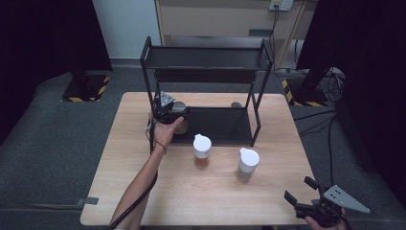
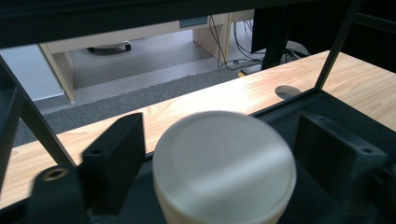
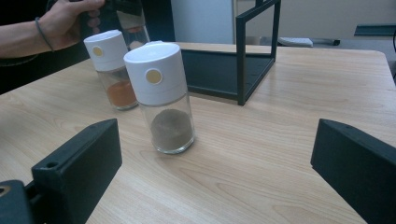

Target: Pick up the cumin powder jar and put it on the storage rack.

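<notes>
My left gripper [image 1: 174, 117] reaches into the lower shelf of a black two-tier rack [image 1: 210, 53] at its left end. In the left gripper view a jar's white lid [image 2: 224, 163] stands between the jaws of that gripper [image 2: 222, 135], with a gap on each side, so it is open. That jar [image 1: 181, 125] rests on the shelf. Two white-capped spice jars stand on the table in front of the rack: one with orange powder [image 1: 202, 151] [image 3: 114, 70], one with dark powder [image 1: 248, 165] [image 3: 163, 98]. My right gripper [image 1: 298, 188] [image 3: 217, 140] hovers open at the table's front right corner, facing the dark-powder jar.
The rack's upper shelf [image 1: 206, 60] overhangs the lower one [image 1: 225, 125]; its front right post [image 3: 241, 60] stands close behind the jars. A round grommet hole [image 1: 236, 104] lies behind the rack. A wooden cabinet [image 1: 215, 19] and cables [image 1: 330, 124] are beyond the table.
</notes>
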The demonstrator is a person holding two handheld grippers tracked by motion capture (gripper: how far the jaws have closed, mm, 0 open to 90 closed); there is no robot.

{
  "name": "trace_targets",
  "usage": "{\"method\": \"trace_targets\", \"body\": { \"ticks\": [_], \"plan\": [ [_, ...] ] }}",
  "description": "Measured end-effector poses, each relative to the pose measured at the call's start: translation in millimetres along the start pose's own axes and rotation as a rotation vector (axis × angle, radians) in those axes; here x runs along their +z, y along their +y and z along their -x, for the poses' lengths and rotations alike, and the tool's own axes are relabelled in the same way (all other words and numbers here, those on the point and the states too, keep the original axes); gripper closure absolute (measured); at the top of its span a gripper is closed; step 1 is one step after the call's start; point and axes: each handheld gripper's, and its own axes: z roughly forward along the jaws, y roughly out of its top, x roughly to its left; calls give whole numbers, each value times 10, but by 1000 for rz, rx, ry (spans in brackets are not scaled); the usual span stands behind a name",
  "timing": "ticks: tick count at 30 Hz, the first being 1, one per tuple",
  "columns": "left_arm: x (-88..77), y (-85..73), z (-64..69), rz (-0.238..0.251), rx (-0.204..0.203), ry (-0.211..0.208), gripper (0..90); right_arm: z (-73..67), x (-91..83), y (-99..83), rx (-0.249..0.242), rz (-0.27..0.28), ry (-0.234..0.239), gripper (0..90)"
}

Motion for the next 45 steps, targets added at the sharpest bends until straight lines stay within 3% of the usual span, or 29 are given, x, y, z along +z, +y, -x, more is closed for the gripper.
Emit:
{"method": "trace_targets", "body": {
  "ticks": [2, 6, 18, 30, 45],
  "plan": [
    [-7, 23, -13, 2, -17, -12, 63, 0, 1, 0, 0, 0, 0, 23],
    [-52, 83, -20, 5, -3, -20, 37, -1, 0, 0, 0, 0, -1, 23],
    [-265, 317, -66, -3, 19, -94, 16, -4, 3, 3, -1, -1, -1, 23],
    [-635, 469, -104, -14, 53, -188, 15, -10, 1, 7, -2, -3, -3, 23],
    [-1101, 365, -140, 15, 95, -306, 7, -23, 5, 12, -11, -5, -6, 24]
  ]
}}
